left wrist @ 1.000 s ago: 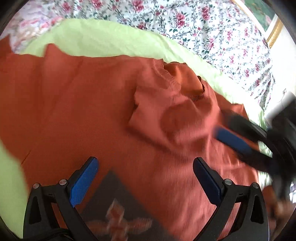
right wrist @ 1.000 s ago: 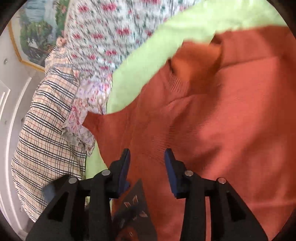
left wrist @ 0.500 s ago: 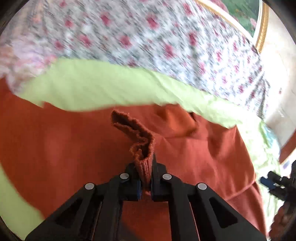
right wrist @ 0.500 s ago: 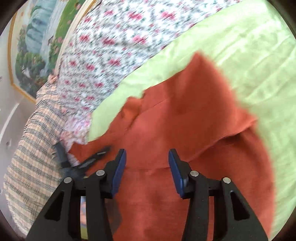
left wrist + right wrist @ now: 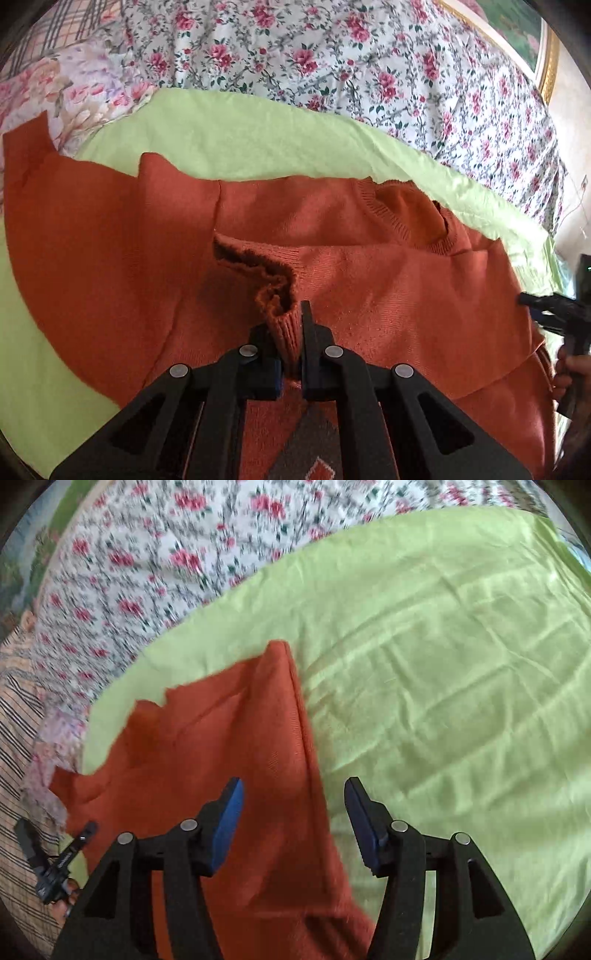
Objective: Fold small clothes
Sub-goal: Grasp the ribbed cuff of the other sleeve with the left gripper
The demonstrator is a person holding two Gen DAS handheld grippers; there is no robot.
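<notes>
An orange knit sweater (image 5: 369,288) lies spread on a light green sheet (image 5: 258,140), neck hole at the upper right. My left gripper (image 5: 291,339) is shut on the ribbed cuff of its sleeve (image 5: 284,325), lifted over the sweater's body. In the right wrist view the sweater (image 5: 236,760) fills the lower left, its right edge running between the fingers. My right gripper (image 5: 295,812) is open and empty above that edge. The right gripper also shows at the right edge of the left wrist view (image 5: 554,306).
A floral rose-print bedspread (image 5: 332,55) lies beyond the green sheet (image 5: 443,664). A plaid fabric (image 5: 18,738) sits at the left in the right wrist view. A gold picture frame (image 5: 546,55) hangs at the upper right. The left gripper shows at lower left (image 5: 51,860).
My left gripper closed on the sleeve cuff and lifted it over the sweater. My right gripper moved off to the sweater's right edge and opened wider.
</notes>
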